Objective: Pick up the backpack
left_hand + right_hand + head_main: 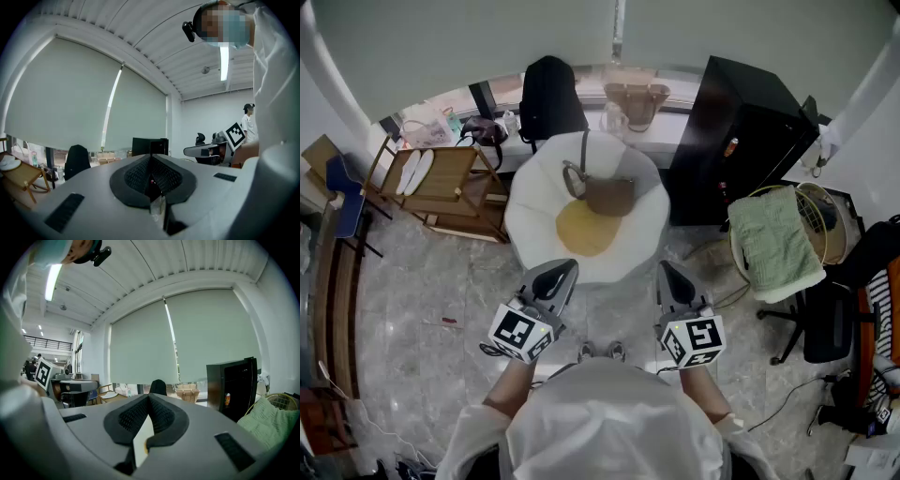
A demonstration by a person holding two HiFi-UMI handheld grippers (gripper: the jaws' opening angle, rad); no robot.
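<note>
Dead centre, a white beanbag seat [534, 211] on the marbled floor [422, 291], and a brown handbag [609, 196] lies on it, strap trailing up, just above a round yellow cushion [584, 229]. Left of the seat, a wooden folding rack [441, 183] with two pale flat items [414, 172] on top. To the right, a tall black cabinet [745, 131], door open, an orange can [730, 146] inside. Below it, a green towel [773, 242] draped over a wire basket [825, 220]. A tan tote bag [635, 98] sits on the window ledge, and a black office chair [825, 323] stands at far right.
</note>
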